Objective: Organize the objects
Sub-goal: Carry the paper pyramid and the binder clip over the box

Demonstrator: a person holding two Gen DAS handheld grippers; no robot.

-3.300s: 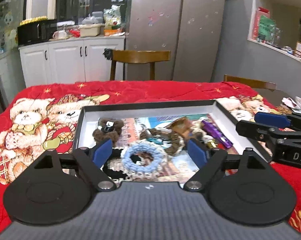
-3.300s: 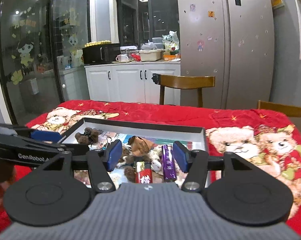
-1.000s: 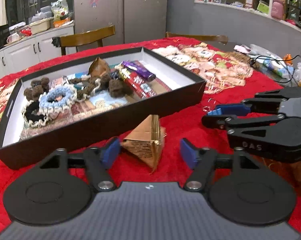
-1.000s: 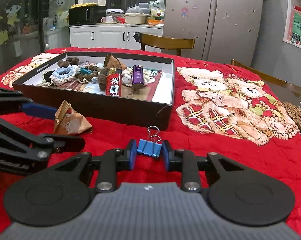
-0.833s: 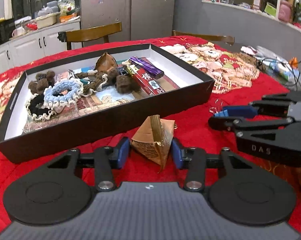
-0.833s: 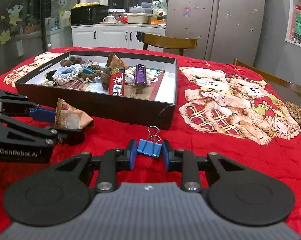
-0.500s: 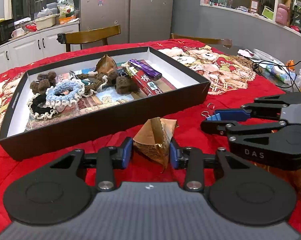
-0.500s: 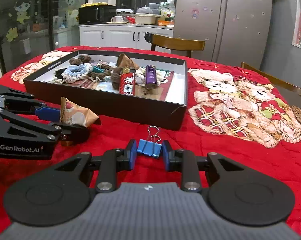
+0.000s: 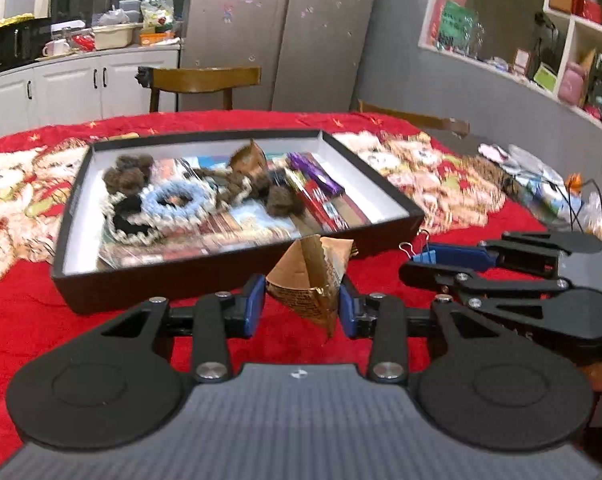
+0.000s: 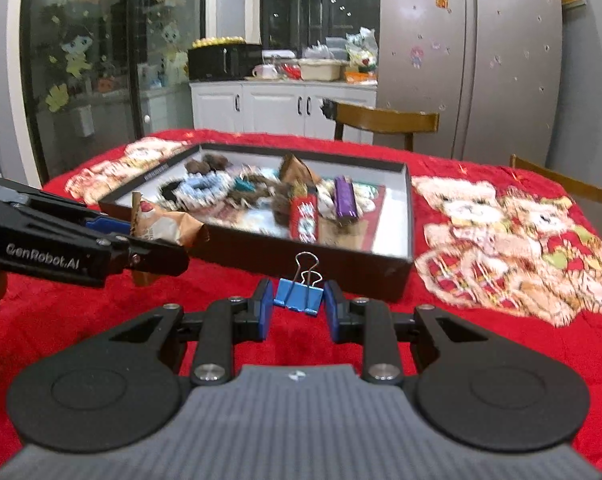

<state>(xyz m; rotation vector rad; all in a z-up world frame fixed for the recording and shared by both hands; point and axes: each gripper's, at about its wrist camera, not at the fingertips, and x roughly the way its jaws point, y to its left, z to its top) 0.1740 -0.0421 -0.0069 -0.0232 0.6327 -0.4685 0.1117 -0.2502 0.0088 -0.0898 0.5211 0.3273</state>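
The left claw (image 9: pixel 302 304) grips a brown triangular snack packet (image 9: pixel 310 279), lifted above the red surface (image 9: pixel 41 320) just in front of a shallow black box (image 9: pixel 229 268). The right claw (image 10: pixel 295 308) pinches a blue binder clip (image 10: pixel 299 294) beside it. Inside the box lie hair scrunchies (image 9: pixel 175 200), a purple lighter (image 10: pixel 344 197) and a red lighter (image 10: pixel 304 218).

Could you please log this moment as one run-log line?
left gripper: shut on snack packet | right gripper: shut on binder clip | both short of box
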